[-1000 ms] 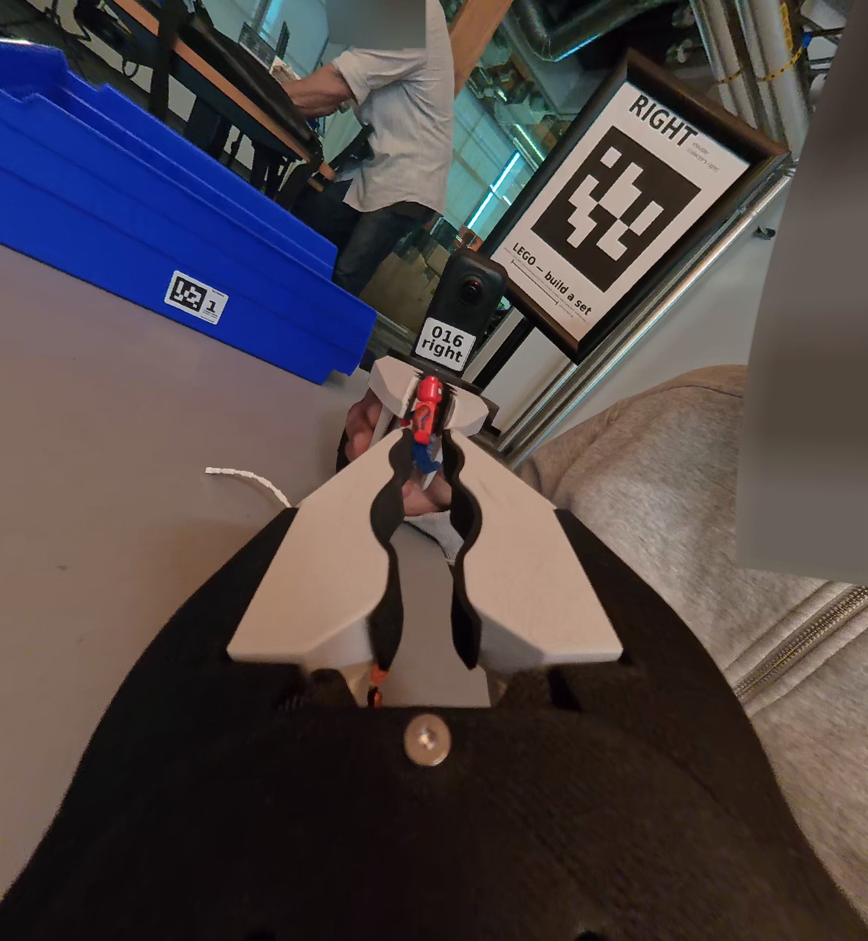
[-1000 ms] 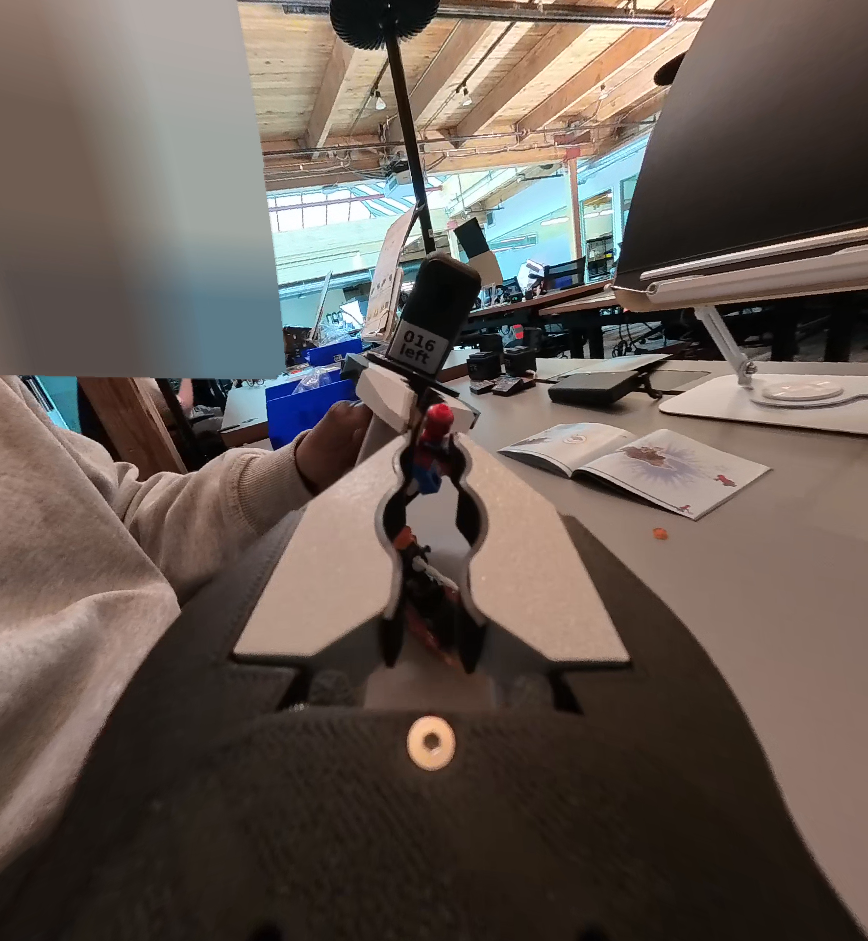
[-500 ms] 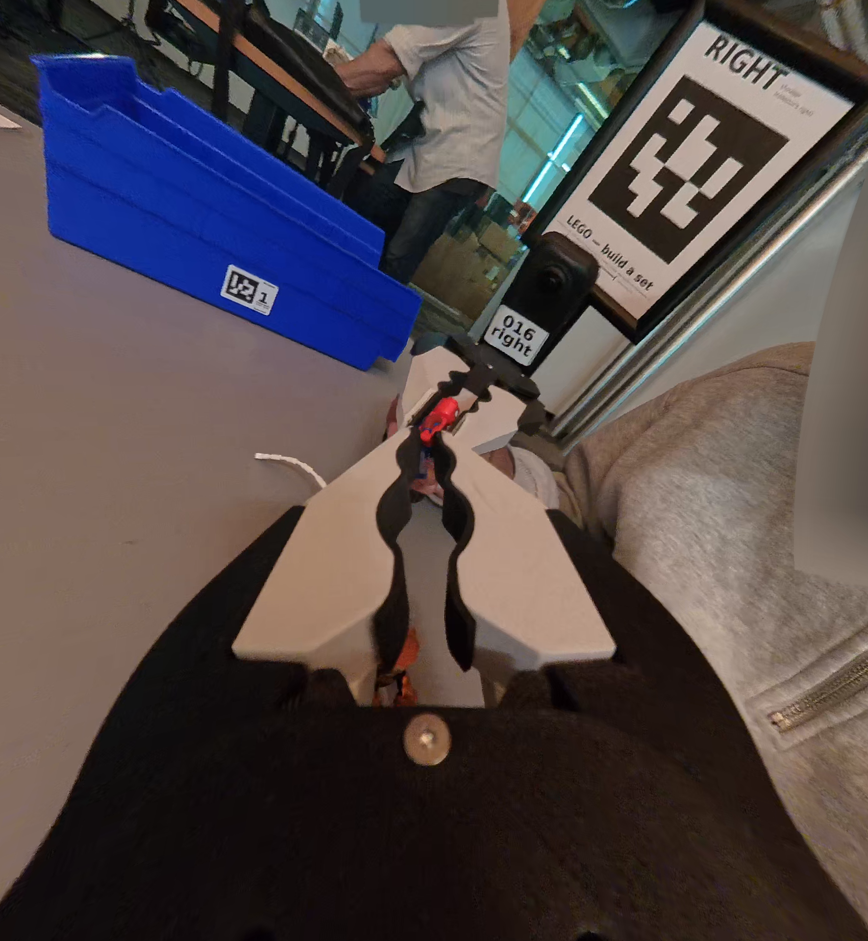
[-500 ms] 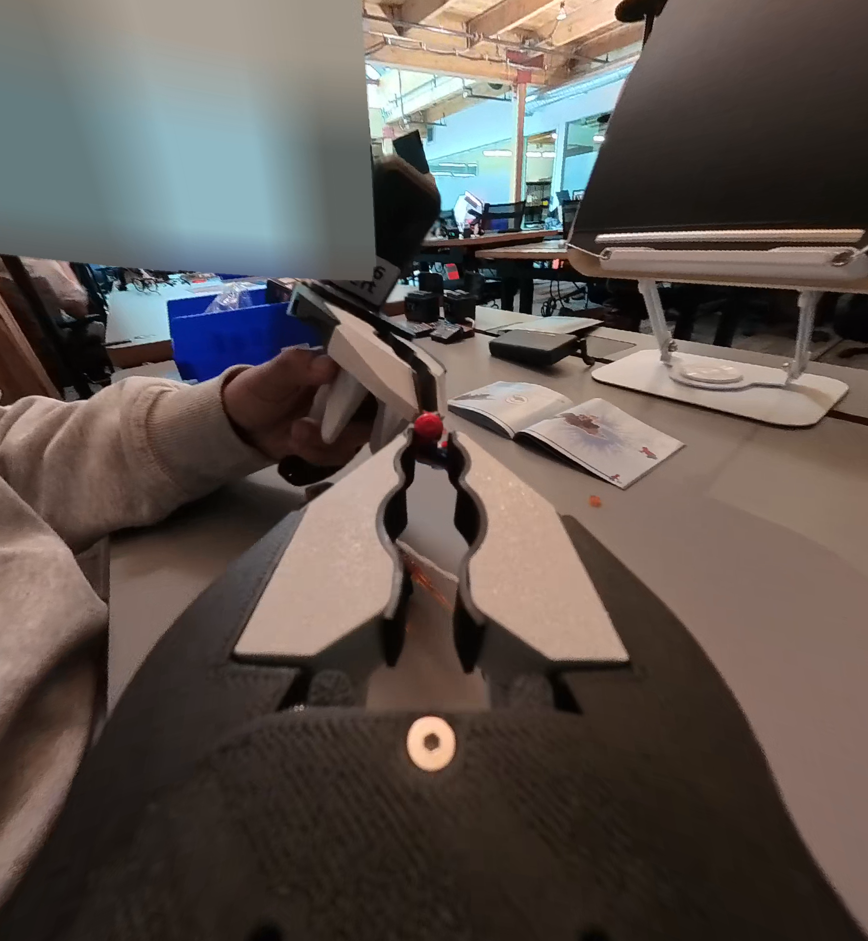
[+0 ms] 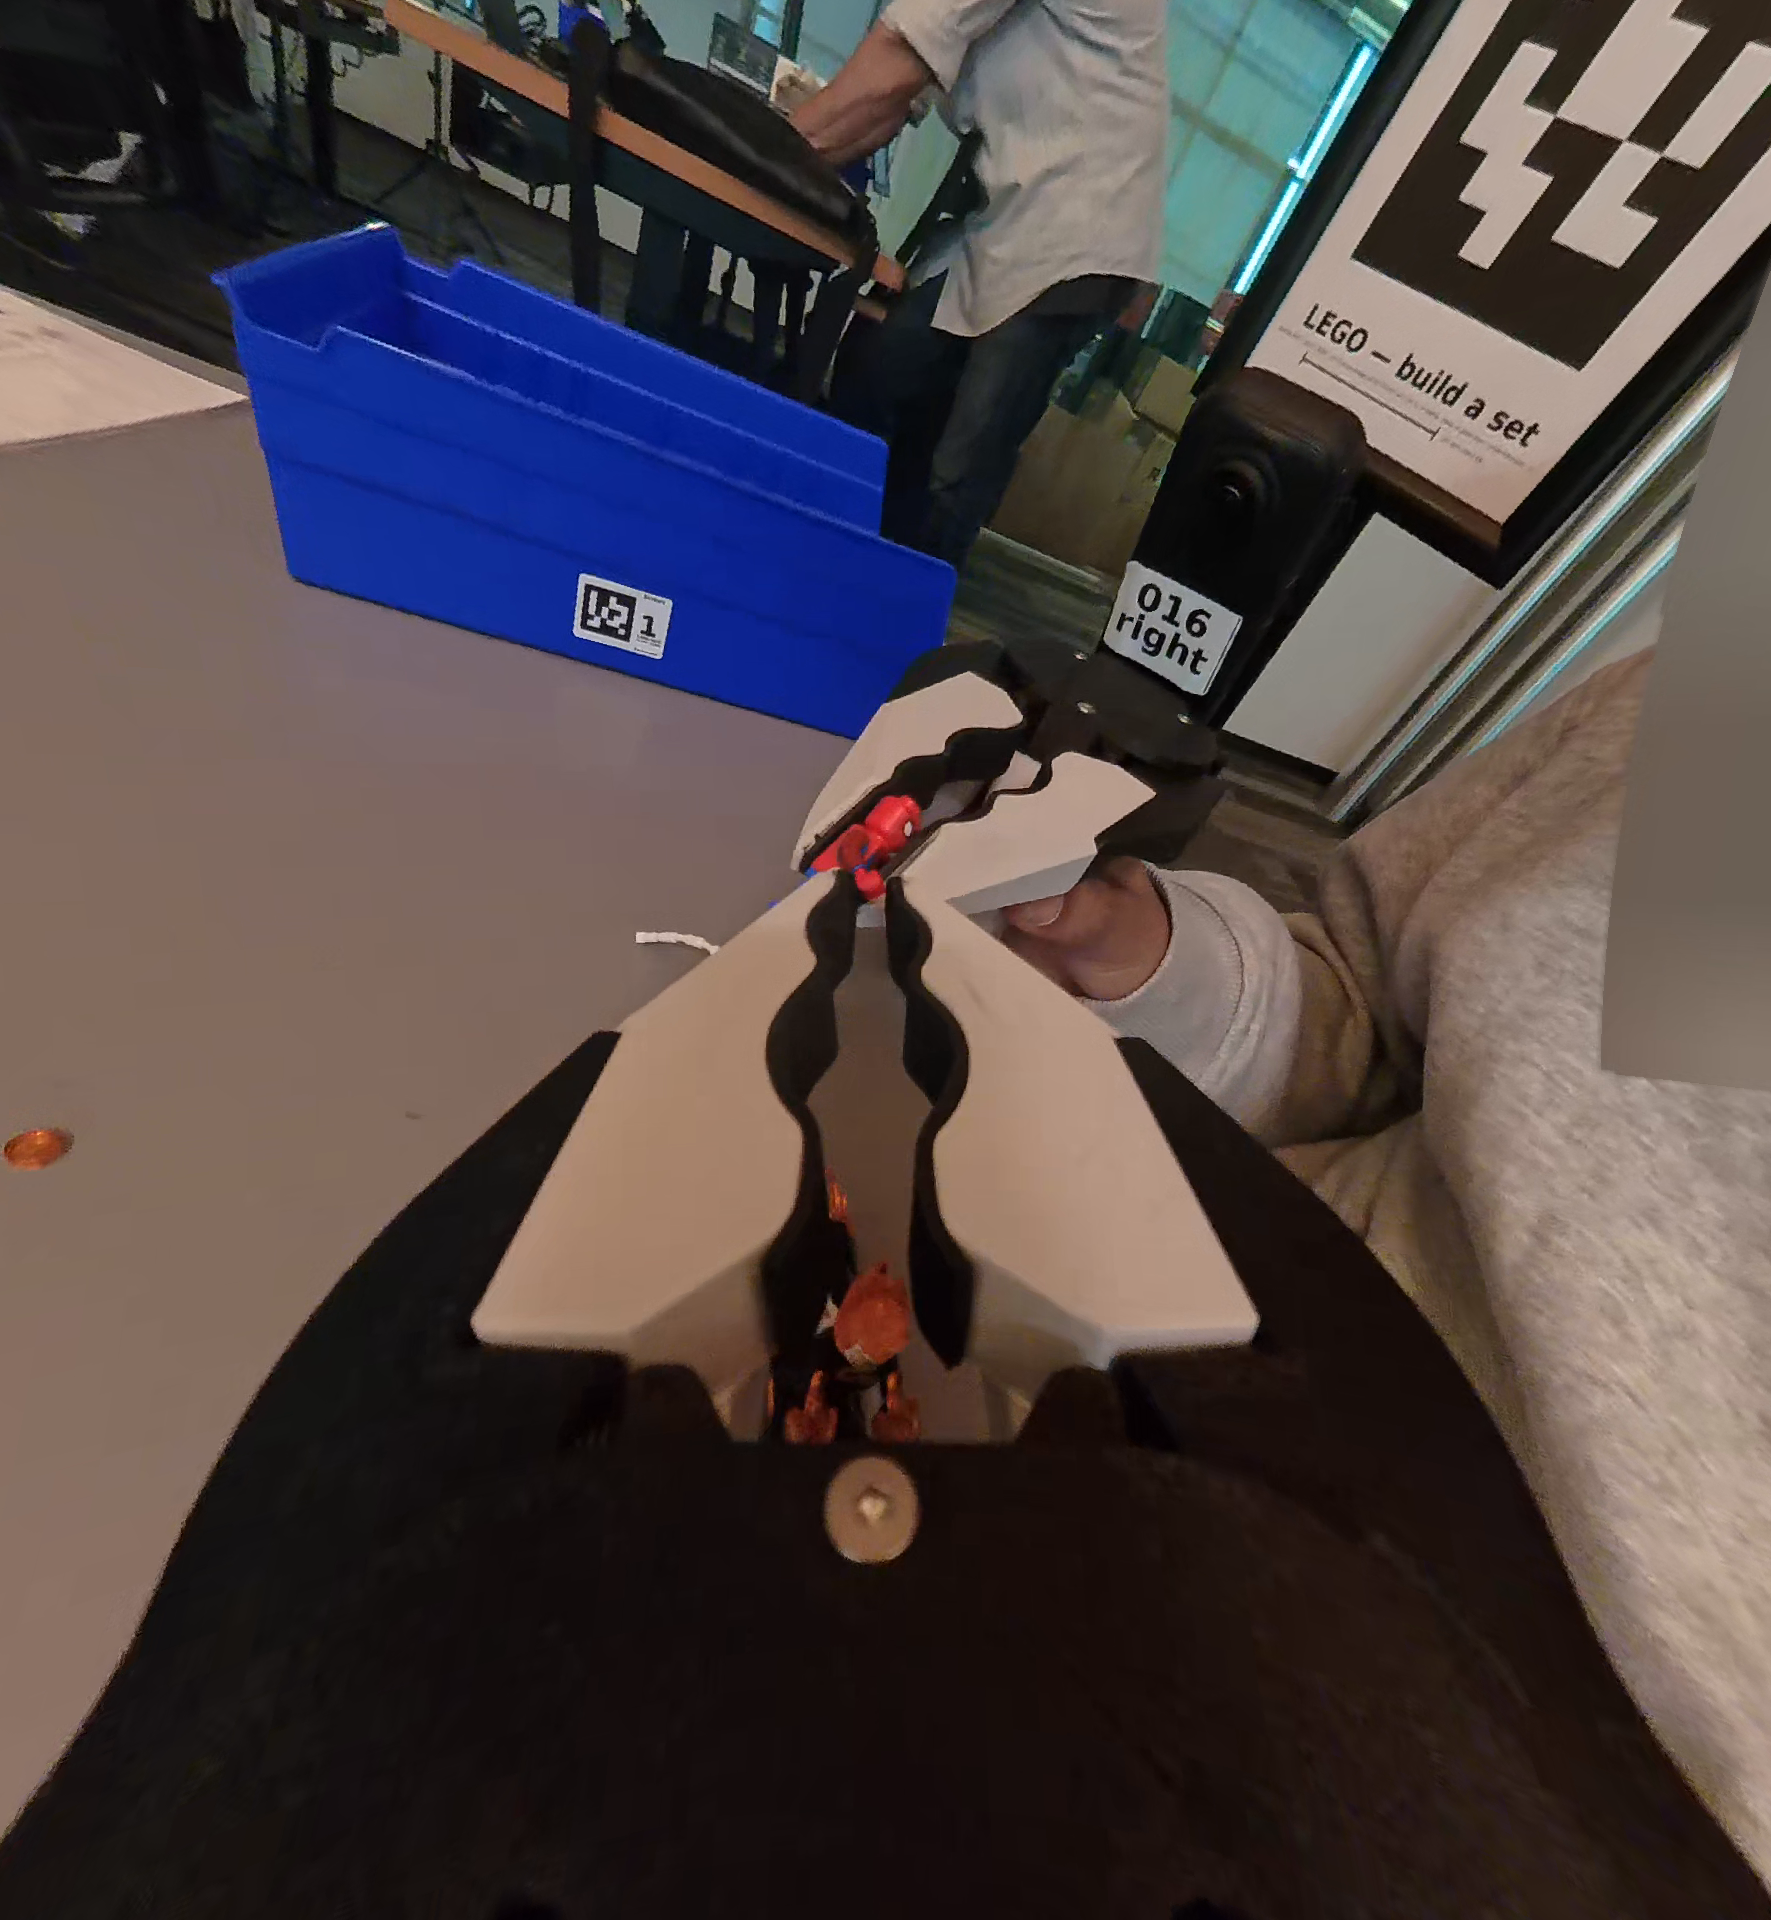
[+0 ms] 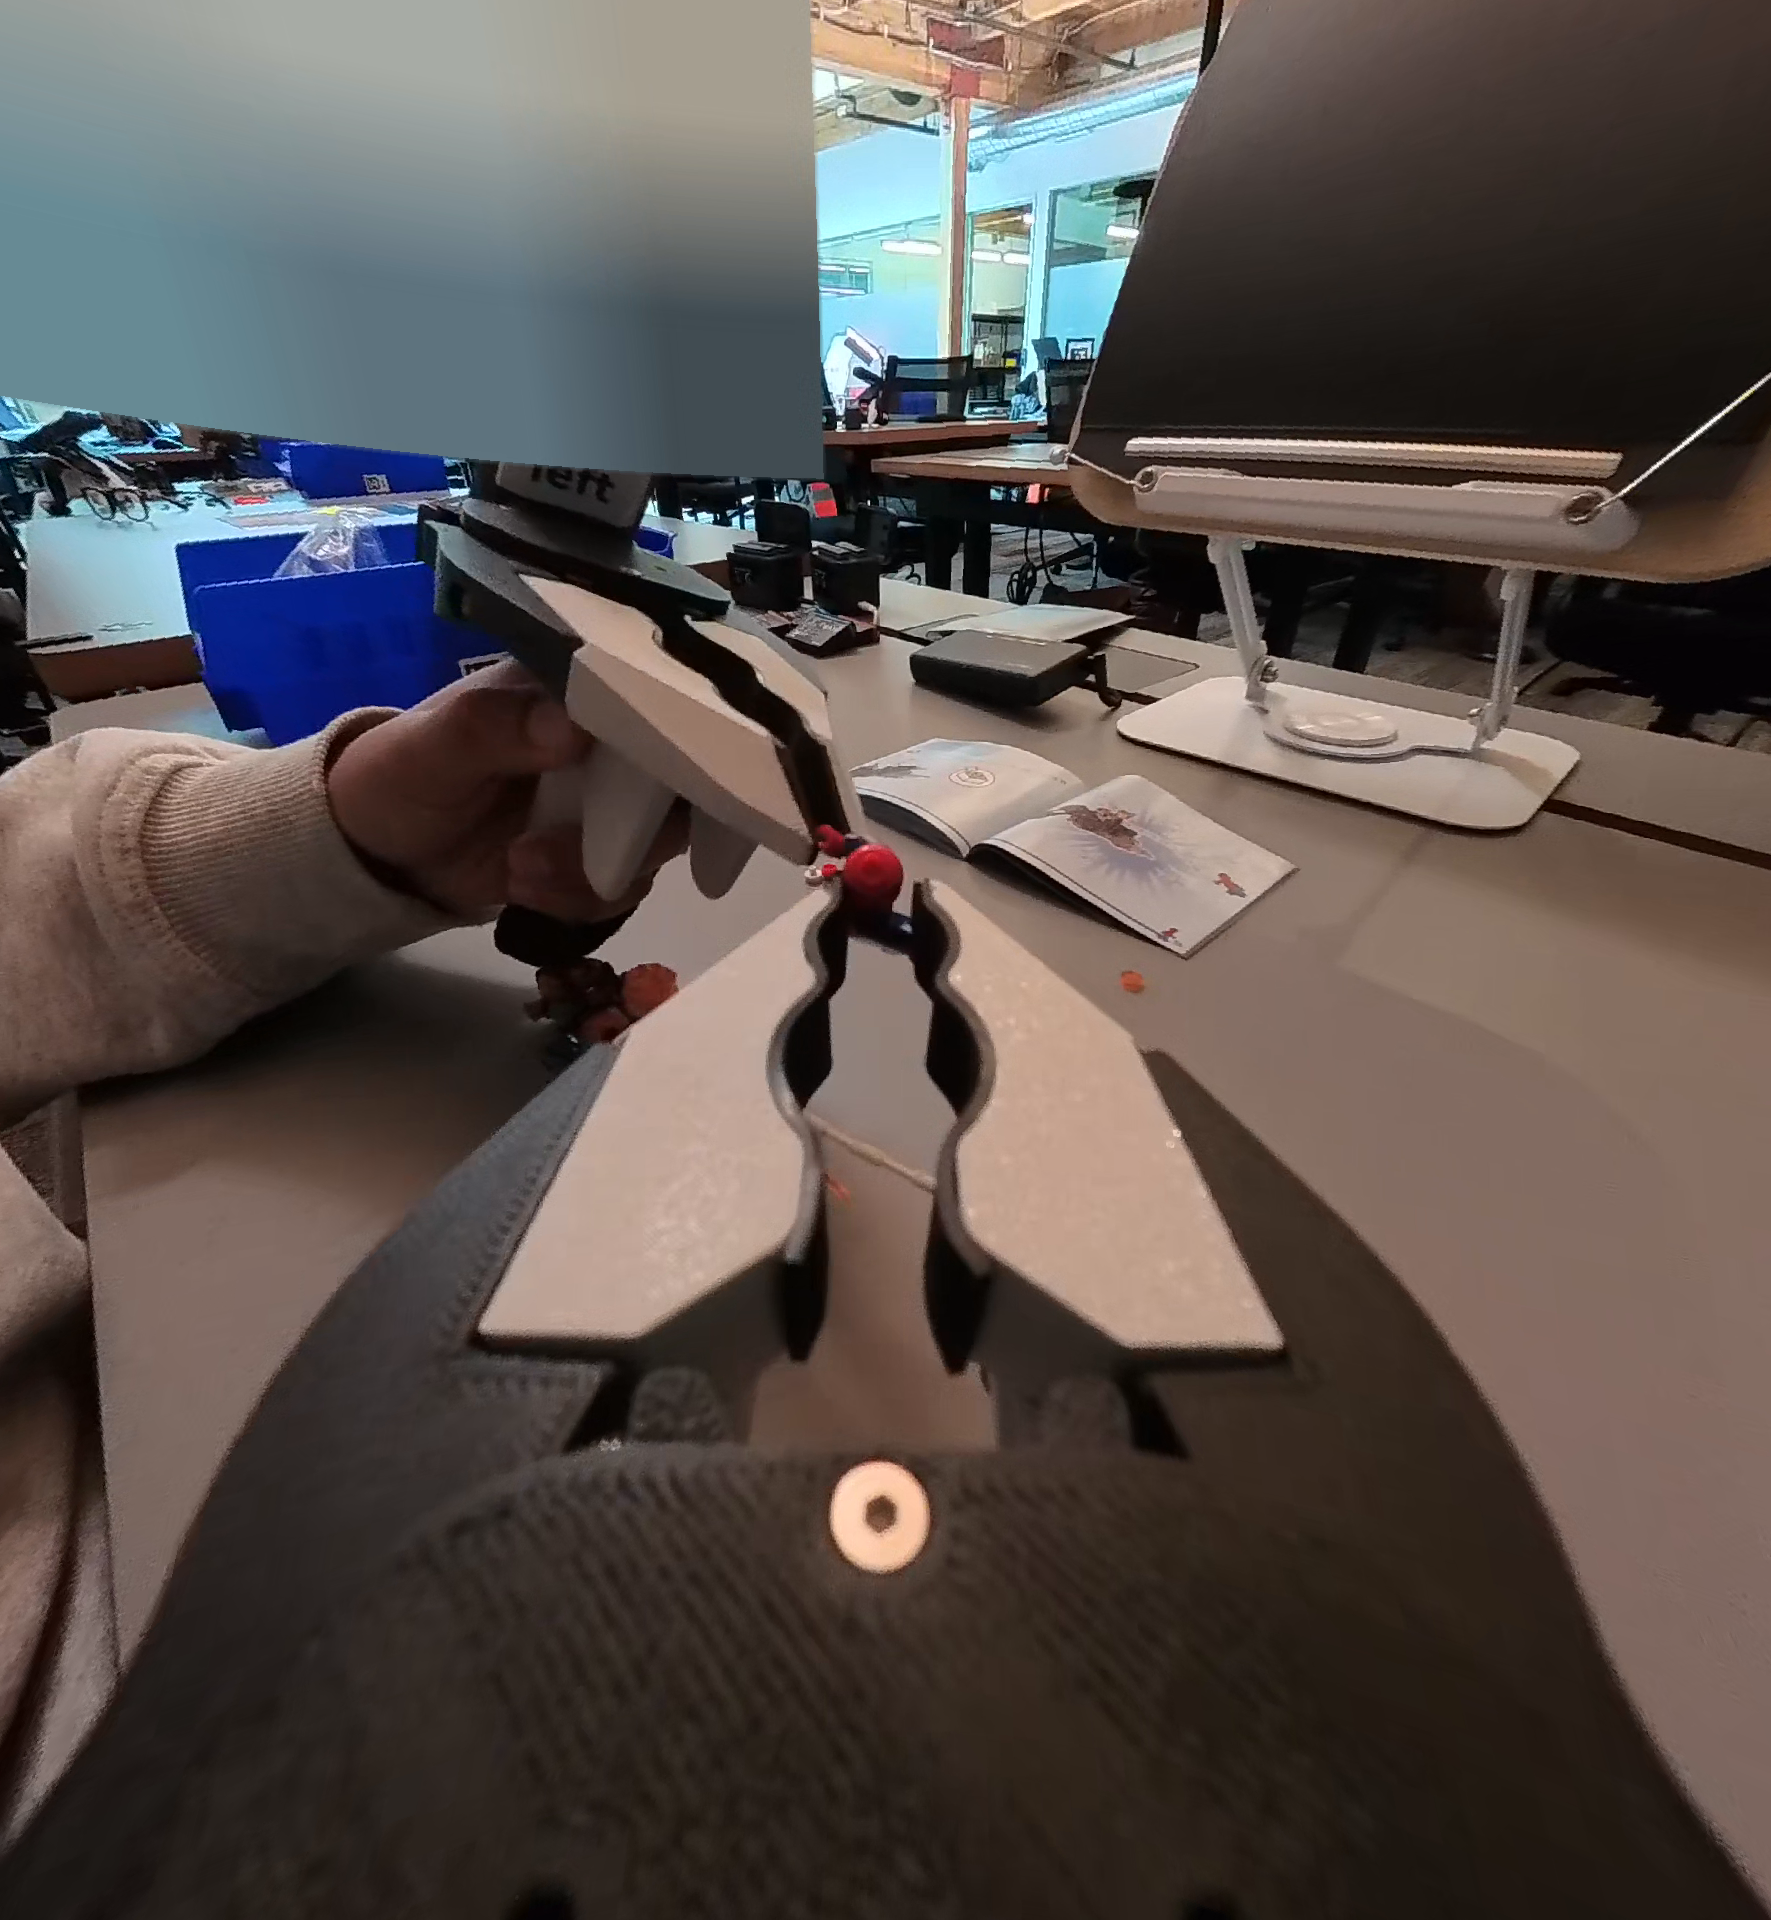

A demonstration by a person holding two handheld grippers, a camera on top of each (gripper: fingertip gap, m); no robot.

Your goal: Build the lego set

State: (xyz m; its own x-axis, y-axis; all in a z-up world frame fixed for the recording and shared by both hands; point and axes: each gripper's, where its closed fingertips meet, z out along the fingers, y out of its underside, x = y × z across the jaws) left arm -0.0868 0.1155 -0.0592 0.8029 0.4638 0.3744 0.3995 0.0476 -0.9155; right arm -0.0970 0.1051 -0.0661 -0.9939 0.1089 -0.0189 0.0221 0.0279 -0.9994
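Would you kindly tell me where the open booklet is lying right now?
The booklet lies on the table, right of centre in the right wrist view, before the white stand.

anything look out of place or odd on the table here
A few loose bits lie scattered on the table: a small round orange piece off alone to one side, and a short white string near the gripper tips. Nothing looks spilled or broken.

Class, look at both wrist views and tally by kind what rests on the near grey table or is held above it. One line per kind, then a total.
Grippers: 2, left gripper and right gripper
Red minifigure between their fingers: 1
Blue bin: 1
Open booklet: 1
Orange-and-black model: 1
Loose orange studs: 2
White string: 1
Total: 9
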